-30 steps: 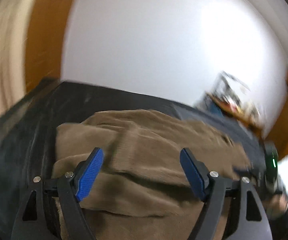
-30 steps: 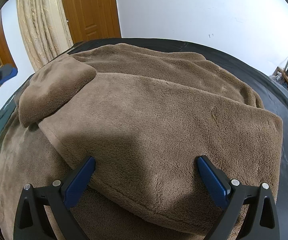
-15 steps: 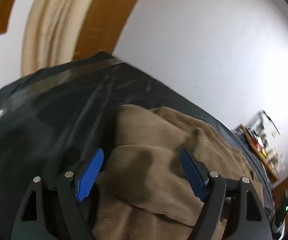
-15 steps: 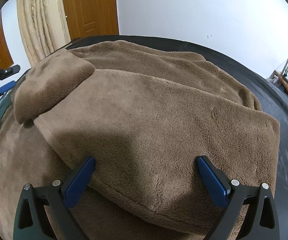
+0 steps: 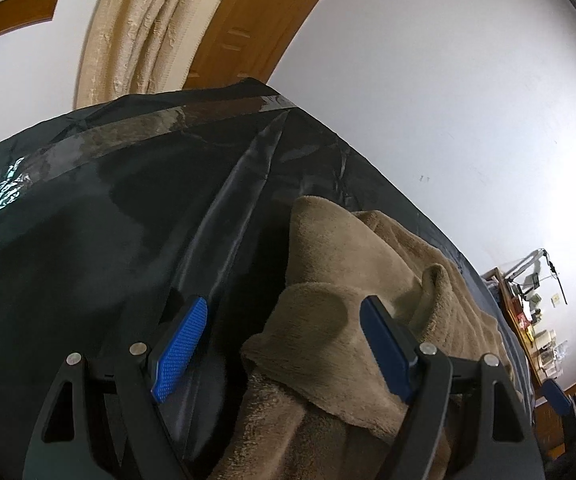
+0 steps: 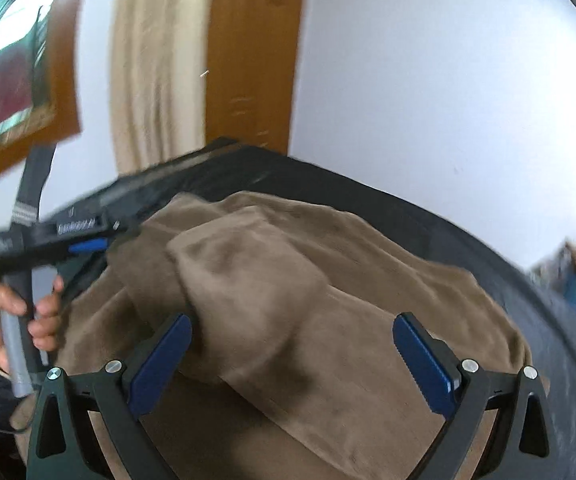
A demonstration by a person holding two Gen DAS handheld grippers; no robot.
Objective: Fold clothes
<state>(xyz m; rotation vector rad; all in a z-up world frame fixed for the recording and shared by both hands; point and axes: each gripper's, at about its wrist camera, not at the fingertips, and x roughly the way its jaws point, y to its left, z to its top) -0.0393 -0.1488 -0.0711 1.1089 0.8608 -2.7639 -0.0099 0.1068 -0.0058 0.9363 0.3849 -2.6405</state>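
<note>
Right gripper (image 6: 292,360) lifted; brown fleece garment (image 6: 308,300) bunched

Between the 2 fingers of the left gripper (image 5: 283,344) lies a plain tan-brown fleece garment (image 5: 368,280), its pile unpatterned. The fingers are black with blue pads (image 5: 179,350) bearing a fine cross-hatch texture. Left of them spreads a glossy black table cover (image 5: 87,240), crossed by a grey shiny tape strip (image 5: 127,136). Beyond stand a cream ribbed curtain (image 5: 135,28), an orange-brown wooden door (image 5: 247,24) and a white wall (image 5: 448,80). The right gripper (image 6: 292,360) has the same black and blue.
</note>
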